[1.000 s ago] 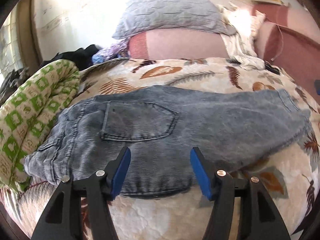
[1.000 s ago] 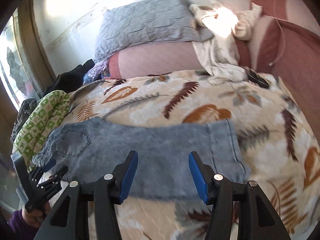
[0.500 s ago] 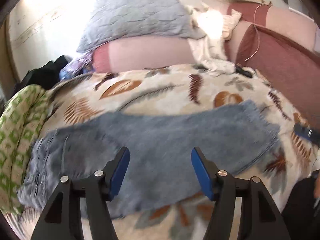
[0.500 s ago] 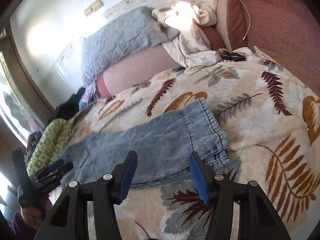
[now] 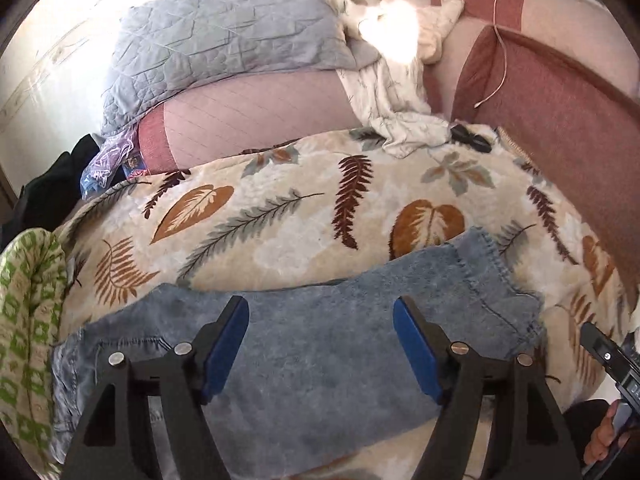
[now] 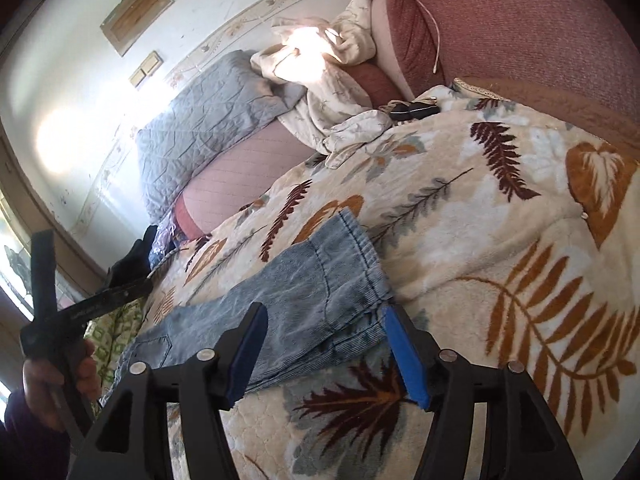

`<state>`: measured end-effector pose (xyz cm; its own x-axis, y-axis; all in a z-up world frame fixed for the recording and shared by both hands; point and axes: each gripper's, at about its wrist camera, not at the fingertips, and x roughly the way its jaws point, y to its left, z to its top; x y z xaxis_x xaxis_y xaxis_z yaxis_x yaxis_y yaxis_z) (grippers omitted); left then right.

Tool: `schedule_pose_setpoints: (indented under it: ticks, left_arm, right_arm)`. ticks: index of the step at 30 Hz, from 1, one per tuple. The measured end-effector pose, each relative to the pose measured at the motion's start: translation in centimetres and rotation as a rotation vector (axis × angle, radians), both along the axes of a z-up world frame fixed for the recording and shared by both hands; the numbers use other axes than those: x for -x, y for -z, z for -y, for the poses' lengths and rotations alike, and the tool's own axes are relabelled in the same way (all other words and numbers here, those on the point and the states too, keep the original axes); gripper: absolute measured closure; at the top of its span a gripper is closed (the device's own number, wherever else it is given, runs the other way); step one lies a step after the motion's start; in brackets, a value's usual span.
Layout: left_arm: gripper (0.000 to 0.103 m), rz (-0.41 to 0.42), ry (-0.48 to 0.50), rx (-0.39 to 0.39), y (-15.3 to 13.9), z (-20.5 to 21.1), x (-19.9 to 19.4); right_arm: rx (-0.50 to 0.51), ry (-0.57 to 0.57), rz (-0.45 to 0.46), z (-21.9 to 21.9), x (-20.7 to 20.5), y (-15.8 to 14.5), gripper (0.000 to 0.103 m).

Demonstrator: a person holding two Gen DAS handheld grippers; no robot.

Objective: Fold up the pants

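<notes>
We see one pair of jeans (image 5: pixel 320 344) lower frame on the leaf-print bed (image 5: pixel 280 216), one grey pillow (image 5: pixel 224 36) upper left, left gripper (image 5: pixel 320 344) and right gripper (image 6: pixel 322 346) both wide open, empty.

Both grippers: black frames with silver screws, blue-padded fingers (image 5: pixel 416 350); dark purple sleeve (image 6: pixel 24 436).

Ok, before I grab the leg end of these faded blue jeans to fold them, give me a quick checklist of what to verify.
1. Right gripper open: ok, blue pads apart.
2. Right gripper lined up on the hem of the faded blue denim jeans: ok, hem sits between its pads.
3. Left gripper open and empty: ok, above the mid-leg.
4. Jeans lying flat on the leaf-patterned cream blanket: ok, legs look stacked.
5. Waist end held: not ok, nothing grips it.
6. Both leg layers caught: cannot tell.
</notes>
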<state>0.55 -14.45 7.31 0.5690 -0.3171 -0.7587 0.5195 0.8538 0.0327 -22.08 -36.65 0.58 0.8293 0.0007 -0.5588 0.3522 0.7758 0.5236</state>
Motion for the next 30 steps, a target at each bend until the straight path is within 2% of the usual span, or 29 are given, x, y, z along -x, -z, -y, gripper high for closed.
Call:
schedule_pose_setpoints:
  ticks: [6, 12, 16, 21, 25, 30]
  left_arm:
    - [0.028, -0.039, 0.011, 0.02, 1.4, -0.5, 0.4]
    - [0.028, -0.081, 0.02, 0.002, 4.8, -1.6, 2.3]
    - [0.028, -0.128, -0.006, -0.01, 7.5, -3.2, 3.0]
    - [0.028, -0.165, -0.072, -0.009, 9.4, -5.2, 3.2]
    - [0.028, -0.183, -0.12, 0.007, 10.1, -6.4, 3.4]
    - [0.028, -0.207, -0.134, -0.001, 11.3, -6.6, 3.7]
  right_arm:
    - [-0.03, 0.017, -0.015, 1.1, -0.4, 1.1, 0.038]
    - [0.011, -0.003, -0.016, 0.7, -1.2, 0.9, 0.038]
    - [0.037, -0.057, 0.005, -0.1, -2.7, 0.3, 0.038]
    - [0.064, -0.128, -0.029, -1.0, -6.5, 0.4, 0.038]
    - [0.093, -0.133, -0.089, -1.3, -8.7, 1.3, 0.038]
    - [0.155, -0.201, -0.144, -3.1, -10.2, 2.3, 0.038]
